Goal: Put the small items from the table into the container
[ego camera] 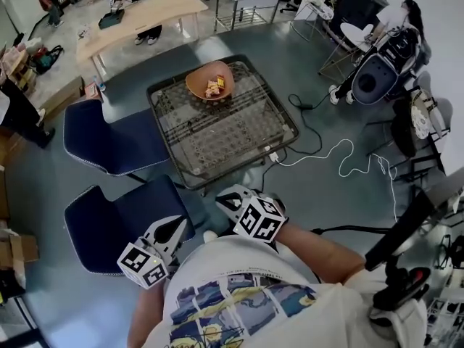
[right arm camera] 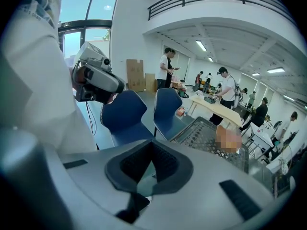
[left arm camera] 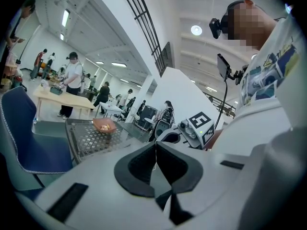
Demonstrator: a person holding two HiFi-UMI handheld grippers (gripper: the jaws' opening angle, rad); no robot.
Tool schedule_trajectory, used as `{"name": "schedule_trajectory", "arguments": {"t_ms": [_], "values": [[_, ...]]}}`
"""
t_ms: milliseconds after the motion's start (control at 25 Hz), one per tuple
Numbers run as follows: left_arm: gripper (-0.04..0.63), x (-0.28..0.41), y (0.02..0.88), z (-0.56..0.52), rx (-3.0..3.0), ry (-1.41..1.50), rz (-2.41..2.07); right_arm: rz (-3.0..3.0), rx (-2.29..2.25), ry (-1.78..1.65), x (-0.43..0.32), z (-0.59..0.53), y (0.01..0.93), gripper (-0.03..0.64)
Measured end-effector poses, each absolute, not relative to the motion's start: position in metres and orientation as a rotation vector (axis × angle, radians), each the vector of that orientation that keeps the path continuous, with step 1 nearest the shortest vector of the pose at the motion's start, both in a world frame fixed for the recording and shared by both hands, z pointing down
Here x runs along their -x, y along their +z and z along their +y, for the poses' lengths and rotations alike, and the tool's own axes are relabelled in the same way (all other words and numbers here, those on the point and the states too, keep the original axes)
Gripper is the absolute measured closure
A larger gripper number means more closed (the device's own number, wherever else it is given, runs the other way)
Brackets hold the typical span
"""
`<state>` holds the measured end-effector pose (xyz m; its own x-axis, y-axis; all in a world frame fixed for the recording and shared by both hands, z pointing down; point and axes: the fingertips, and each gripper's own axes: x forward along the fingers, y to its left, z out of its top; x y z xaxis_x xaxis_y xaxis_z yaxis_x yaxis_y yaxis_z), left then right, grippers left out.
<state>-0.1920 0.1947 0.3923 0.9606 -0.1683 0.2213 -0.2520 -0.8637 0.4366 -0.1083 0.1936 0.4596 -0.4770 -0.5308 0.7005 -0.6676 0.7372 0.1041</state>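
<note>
The fingers (left arm camera: pixel 139 168) of my left gripper (left arm camera: pixel 156 150) are pressed together along one thin seam, with nothing caught between them. The left gripper view looks nearly level across the room. The fingers (right arm camera: pixel 166 166) of my right gripper (right arm camera: pixel 151 147) are closed too and hold nothing. The right gripper view tilts down towards the floor and two blue chairs (right arm camera: pixel 139 114).

From the head view I see both tools held close to the body, low in the frame. The left gripper (ego camera: pixel 177 227) sits over the seat of the nearer blue chair (ego camera: pixel 101 227). The right gripper (ego camera: pixel 226 199) is just beside it, near the closest corner of the bench (ego camera: pixel 225 133). Neither one touches the bench.

The bench is a square, dark-framed one with a mesh top. The orange bowl (ego camera: pixel 210 78) stands near its far edge, well away from both grippers. The small items (ego camera: pixel 215 87) lie inside the bowl as a pale and yellowish heap; I cannot make out what each one is. The left gripper view shows the same bowl (left arm camera: pixel 104 124) on the mesh with the items in it, and the right gripper's marker cube (left arm camera: pixel 202 123) off to the right.

A white cable (ego camera: pixel 341 156) winds across the floor to the right of the bench. Several people stand round a wooden table (ego camera: pixel 141 17) at the far side.
</note>
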Motion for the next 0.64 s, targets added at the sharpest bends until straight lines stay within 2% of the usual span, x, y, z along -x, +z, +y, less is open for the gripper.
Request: {"name": "schedule_trajectory", "arguments": {"t_ms": [640], "values": [[0.586,0.165,0.406,0.193,-2.614,0.281,-0.248,-2.184,-0.922,0.276,0.085,0.191,0.472,0.609]]}}
